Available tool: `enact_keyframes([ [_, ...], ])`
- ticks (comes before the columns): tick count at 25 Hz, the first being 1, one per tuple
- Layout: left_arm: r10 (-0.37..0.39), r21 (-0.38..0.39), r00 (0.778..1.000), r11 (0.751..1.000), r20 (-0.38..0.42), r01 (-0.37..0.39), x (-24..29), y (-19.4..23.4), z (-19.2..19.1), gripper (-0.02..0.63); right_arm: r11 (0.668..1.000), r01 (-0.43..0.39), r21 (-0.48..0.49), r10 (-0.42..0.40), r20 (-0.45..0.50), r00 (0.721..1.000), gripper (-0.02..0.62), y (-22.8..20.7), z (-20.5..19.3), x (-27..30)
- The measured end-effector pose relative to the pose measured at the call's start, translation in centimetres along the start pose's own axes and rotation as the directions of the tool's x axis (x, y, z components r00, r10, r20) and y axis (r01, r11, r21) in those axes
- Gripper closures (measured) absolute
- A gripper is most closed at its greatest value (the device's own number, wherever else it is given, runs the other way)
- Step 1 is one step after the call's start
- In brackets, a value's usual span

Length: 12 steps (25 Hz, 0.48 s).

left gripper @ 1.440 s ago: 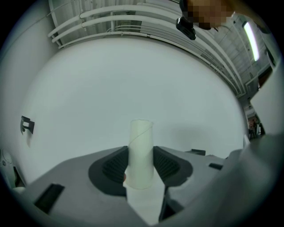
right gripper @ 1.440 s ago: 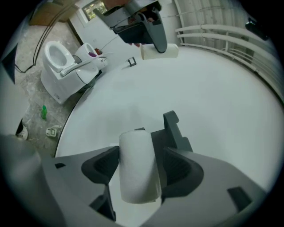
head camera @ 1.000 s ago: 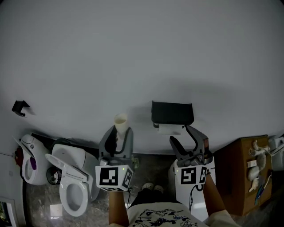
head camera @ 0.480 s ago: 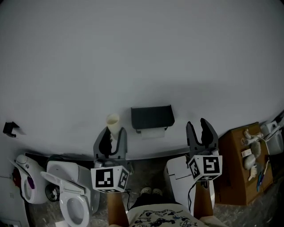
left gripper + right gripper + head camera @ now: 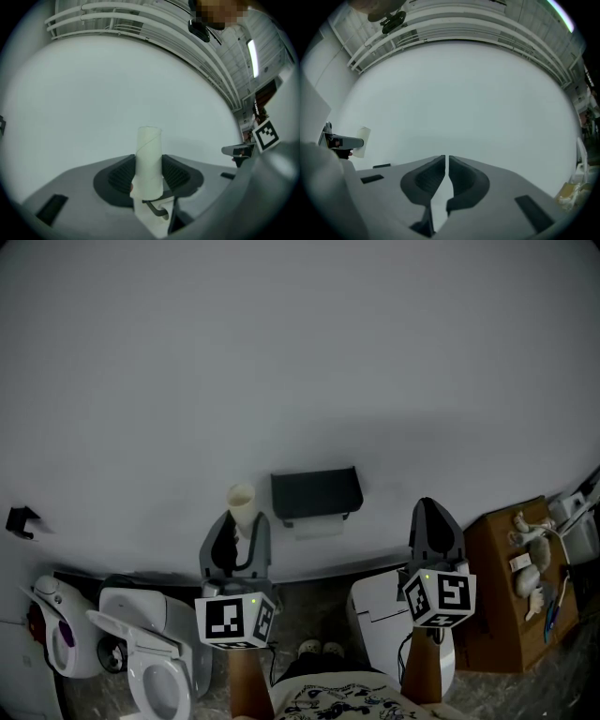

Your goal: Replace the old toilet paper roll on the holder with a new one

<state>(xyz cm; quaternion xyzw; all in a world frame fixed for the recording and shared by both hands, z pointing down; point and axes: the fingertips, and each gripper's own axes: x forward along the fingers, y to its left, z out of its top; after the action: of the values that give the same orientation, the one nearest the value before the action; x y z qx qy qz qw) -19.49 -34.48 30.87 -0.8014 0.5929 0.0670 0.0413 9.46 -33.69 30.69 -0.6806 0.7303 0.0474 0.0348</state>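
Left gripper (image 5: pixel 240 524): jaws pinching the empty cardboard tube (image 5: pixel 149 161) upright, just left of the black wall holder (image 5: pixel 315 493). Right gripper (image 5: pixel 430 510): jaws just closed, pressed together on nothing. Handling advice: keep the tube clamped until discarded, then fetch a new roll; none is in view.

Pale cardboard tube (image 5: pixel 149 159) upright, black holder (image 5: pixel 316 491) on wall
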Motion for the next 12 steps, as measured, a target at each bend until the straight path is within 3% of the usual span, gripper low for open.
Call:
enact_keyframes([
  [12, 0.007, 0.012, 1.000, 1.000, 0.004, -0.007, -0.12, 0.23, 0.40, 0.423, 1.000, -0.013, 0.016, 0.013, -0.001, 1.000, 0.572, 0.42, 0.10, -0.07],
])
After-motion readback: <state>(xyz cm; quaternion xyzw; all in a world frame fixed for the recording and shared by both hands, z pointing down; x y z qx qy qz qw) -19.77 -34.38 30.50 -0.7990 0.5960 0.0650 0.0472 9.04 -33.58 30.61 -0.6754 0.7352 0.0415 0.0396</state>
